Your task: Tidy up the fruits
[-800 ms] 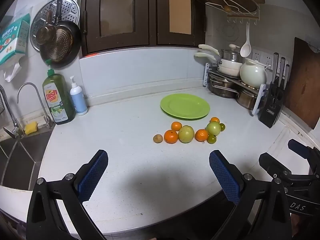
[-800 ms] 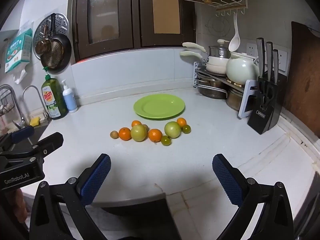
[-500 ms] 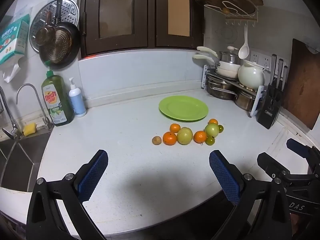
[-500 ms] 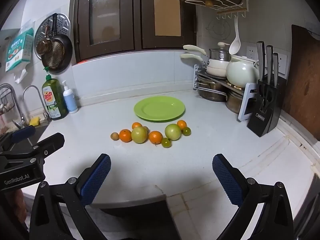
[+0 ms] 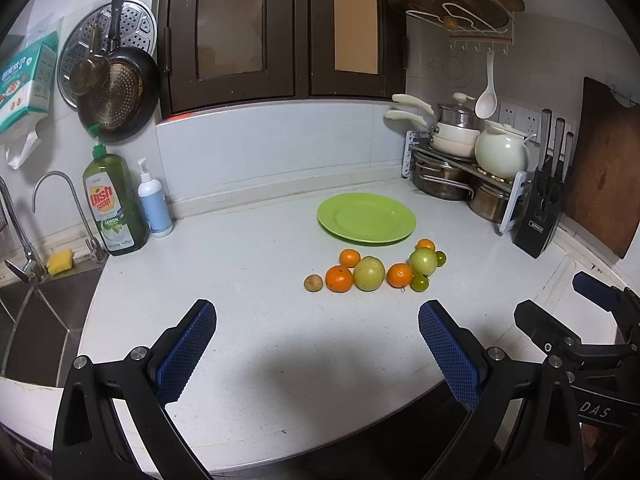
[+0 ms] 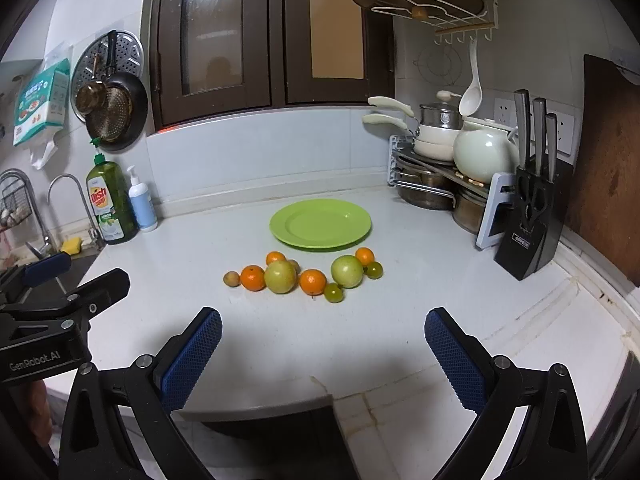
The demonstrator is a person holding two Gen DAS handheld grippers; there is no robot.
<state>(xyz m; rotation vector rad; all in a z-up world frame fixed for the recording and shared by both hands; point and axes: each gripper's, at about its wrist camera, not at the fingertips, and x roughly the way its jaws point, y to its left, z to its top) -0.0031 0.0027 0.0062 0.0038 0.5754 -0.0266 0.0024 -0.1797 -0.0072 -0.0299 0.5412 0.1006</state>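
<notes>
Near the counter edge, hovering wide open and empty: left gripper [image 5: 316,344], right gripper [image 6: 322,344]; approaching an outer fruit [image 6: 333,292] first, avoiding nudging neighbours.

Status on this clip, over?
Both tongs, left and right, open, empty. Fruits loose on counter, green plate bare. Nothing in the way.

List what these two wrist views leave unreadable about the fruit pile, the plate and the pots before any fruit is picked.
- Small brownish fruit, right wrist view: mostly hidden behind the large yellow-green fruit; absent from the left view.
- Flat lime-green plate: bare on top, underside unseen.
- Steel pots under the white rack: contents hidden by their walls and the shelf.
- Small orange tangerine, left view: lower part covered by the green apple-like fruit.
</notes>
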